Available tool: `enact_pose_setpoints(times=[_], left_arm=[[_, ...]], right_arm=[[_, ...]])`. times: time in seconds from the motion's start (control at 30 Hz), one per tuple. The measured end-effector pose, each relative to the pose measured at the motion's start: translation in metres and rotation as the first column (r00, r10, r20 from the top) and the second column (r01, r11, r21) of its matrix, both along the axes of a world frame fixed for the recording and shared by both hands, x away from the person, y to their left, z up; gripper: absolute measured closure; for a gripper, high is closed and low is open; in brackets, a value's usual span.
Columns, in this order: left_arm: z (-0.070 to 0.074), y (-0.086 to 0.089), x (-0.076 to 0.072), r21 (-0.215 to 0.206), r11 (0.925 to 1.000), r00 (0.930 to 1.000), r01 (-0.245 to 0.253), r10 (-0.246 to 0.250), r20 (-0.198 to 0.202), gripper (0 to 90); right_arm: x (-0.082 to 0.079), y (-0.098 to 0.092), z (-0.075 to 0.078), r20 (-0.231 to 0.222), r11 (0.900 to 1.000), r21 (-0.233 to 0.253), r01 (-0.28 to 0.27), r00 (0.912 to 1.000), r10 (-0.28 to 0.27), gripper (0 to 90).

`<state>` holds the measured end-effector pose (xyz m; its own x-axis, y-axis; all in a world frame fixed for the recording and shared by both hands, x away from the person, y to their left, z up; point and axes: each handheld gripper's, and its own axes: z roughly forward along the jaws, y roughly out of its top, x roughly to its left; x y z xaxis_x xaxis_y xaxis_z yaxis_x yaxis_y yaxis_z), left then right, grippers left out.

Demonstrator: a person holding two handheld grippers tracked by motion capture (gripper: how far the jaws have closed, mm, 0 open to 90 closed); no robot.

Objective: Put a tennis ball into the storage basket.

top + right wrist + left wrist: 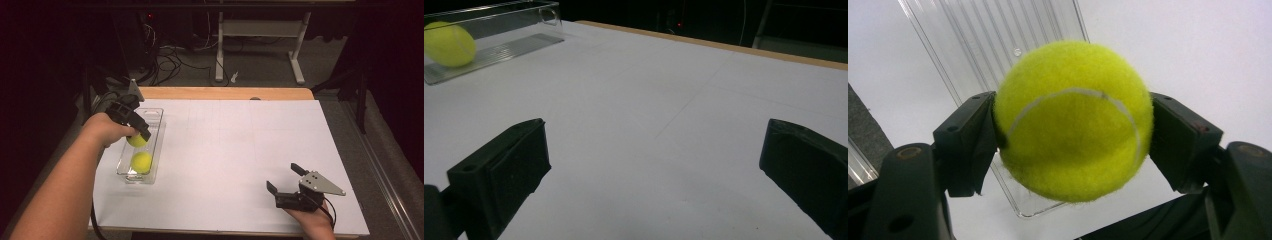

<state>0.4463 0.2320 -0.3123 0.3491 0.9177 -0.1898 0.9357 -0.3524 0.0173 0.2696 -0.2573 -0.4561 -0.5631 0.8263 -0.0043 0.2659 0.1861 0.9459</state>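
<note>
**Colleague:** What's around you right now?

**Me:** Dark room beyond the worktop [235, 150], which is covered in white sheeting with a wooden edge along the far side. Behind it I see cables on the floor and the white legs of another desk [260, 45].

**Colleague:** And your left side?

**Me:** My left hand-held gripper [136, 131] is pinching a yellow-green tennis ball [1073, 120] between its two black jaws. In the left gripper view the pads press the ball's flanks on both sides, and the white seam curves across the front. From the high view I hold it over the middle of a clear plastic tray [156, 116] at the left of the worktop; whether the ball touches the tray floor I cannot tell from here.

**Colleague:** Anything else in that tray?

**Me:** A second tennis ball [141, 162] lies in the near end of the tray, just beside the one I am gripping. The right gripper view shows one ball there behind the tray's clear wall.

**Colleague:** Can you read a brand on either ball?

**Me:** I can make out no print on the faces turned to the cameras, just fuzz and seam. The tray floor is ribbed, with a small round mark I can't read.

**Colleague:** Your right side?

**Me:** My right hand-held gripper [285, 179] sits at the near right of the worktop, well apart from the tray, jaws spread wide over bare white sheeting, with its grey plate on top.
</note>
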Motion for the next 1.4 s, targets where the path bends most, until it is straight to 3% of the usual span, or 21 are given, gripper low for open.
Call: enact_pose_setpoints(times=[0.5, 0.83, 1.4], left_arm=[[-0.007, -0.002, 0.016, -0.015, 0.9997, 0.9998, -0.018, 0.018, 0.011, 26.9], [-0.021, -0.005, 0.021, -0.004, 1.0, 1.0, -0.007, 0.007, 0.003, 26.9], [-0.043, 0.001, 0.027, 0.009, 0.9996, 0.9995, -0.029, 0.029, -0.011, 26.8]], right_arm=[[0.0, 0.001, 0.0, -0.005, 1.0, -0.001, 0.001, 1.0, -0.001, 0.4], [0.0, 0.002, -0.001, -0.005, 1.0, -0.006, -0.003, 1.0, 0.003, 0.4], [-0.001, 0.002, -0.001, -0.008, 1.0, -0.013, -0.011, 0.9999, 0.01, 0.4]])
